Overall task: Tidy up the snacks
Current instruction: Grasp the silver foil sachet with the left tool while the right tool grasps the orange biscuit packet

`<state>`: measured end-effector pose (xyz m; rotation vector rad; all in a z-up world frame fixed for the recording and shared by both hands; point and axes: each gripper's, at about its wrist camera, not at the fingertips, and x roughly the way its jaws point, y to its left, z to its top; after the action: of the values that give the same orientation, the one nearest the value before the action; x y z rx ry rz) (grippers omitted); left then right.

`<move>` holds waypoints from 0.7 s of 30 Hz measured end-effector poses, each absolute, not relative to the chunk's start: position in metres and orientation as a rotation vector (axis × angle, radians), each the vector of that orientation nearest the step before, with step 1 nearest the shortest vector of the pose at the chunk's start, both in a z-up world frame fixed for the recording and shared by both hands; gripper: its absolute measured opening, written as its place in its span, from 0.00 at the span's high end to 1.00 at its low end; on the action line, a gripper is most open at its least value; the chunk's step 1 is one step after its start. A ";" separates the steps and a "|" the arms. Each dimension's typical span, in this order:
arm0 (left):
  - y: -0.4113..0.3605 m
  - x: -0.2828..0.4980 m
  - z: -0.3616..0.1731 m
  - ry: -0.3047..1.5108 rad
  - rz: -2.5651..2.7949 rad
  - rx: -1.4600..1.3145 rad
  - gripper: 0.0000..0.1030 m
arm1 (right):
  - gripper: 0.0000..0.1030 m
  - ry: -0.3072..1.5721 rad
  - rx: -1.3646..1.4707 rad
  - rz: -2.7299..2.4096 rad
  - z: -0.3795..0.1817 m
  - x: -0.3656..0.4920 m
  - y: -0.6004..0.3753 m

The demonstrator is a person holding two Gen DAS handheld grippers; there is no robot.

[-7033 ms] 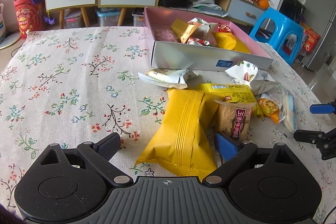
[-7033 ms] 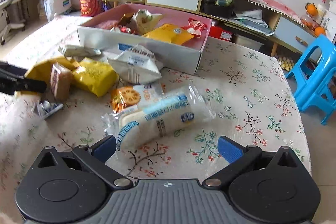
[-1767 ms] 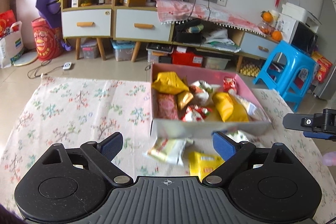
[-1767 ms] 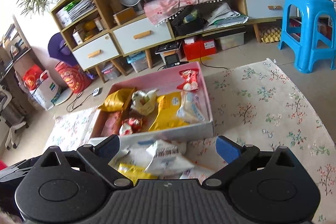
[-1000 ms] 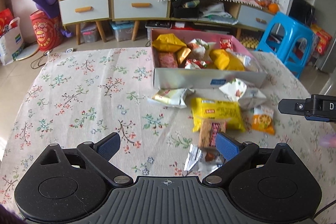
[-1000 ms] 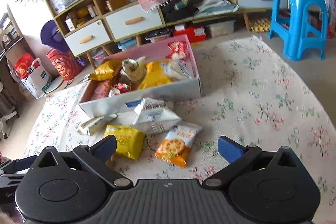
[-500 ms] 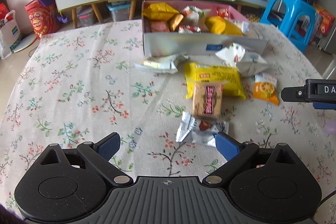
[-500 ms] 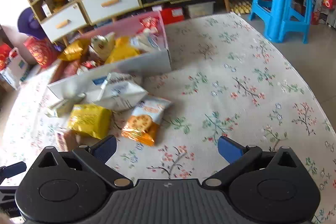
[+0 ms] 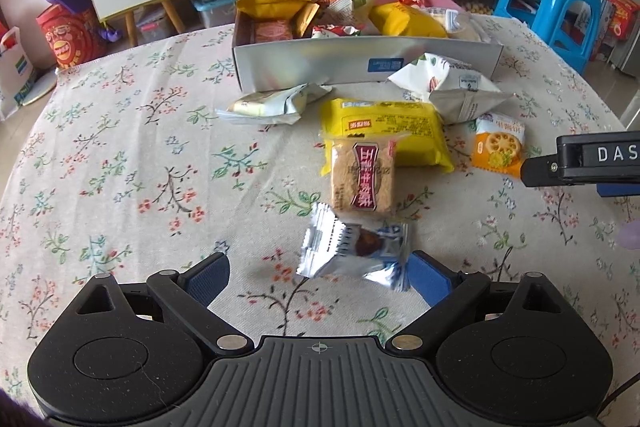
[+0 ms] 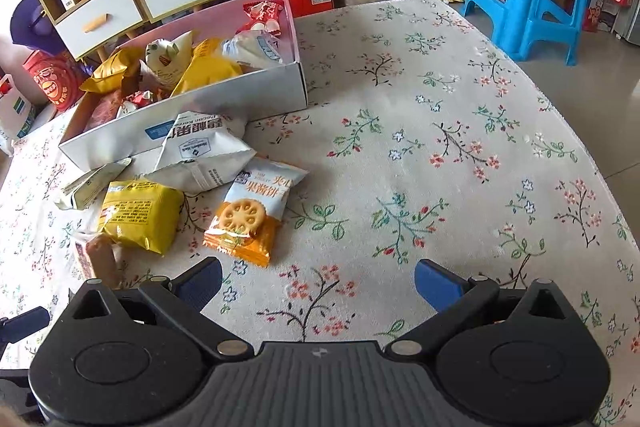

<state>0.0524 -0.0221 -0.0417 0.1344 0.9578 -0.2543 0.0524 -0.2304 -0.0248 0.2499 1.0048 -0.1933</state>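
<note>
**Q:** Floral cloth covers the worktop (image 9: pixel 120 155); what has changed on it?

**A:** Seven seconds ago a yellow bag lay in front of the left claw (image 9: pixel 318 277) and a long clear bread pack in front of the right claw (image 10: pixel 318 279). Both now lie inside the pink box (image 9: pixel 360 61). Judgement: two items filed, six loose packets remain in front of the box.

**Q:** State of each claw?

**A:** Left claw: spread wide, holding nothing, lowered from its raised position of 1.8 s ago. The silver wrapper (image 9: pixel 356 251) lies between its fingertips, nearer the right one. Right claw: spread wide, empty, with the orange cracker packet (image 10: pixel 252 213) just ahead of its left fingertip.

**Q:** Positions relative to the box?

**A:** The pale green packet (image 9: pixel 272 103) and white bag (image 9: pixel 448 87) lie nearest its front wall. The yellow packet (image 9: pixel 384 131) lies further out, with the brown cake packet (image 9: pixel 362 179) overlapping its near edge.

**Q:** Legible writing?

**A:** "DAS" on the right claw's body in the left view. Chinese characters appear on the packets; the box's blue label is too small to read
</note>
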 end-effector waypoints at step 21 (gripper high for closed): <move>-0.014 0.062 -0.037 0.957 -0.268 0.069 0.84 | 0.18 1.004 0.263 -0.187 -0.022 0.099 -0.223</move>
<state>0.0620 -0.0144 -0.0366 0.0686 0.9574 -0.2683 0.0985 -0.2234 -0.0220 0.2630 1.0042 -0.1874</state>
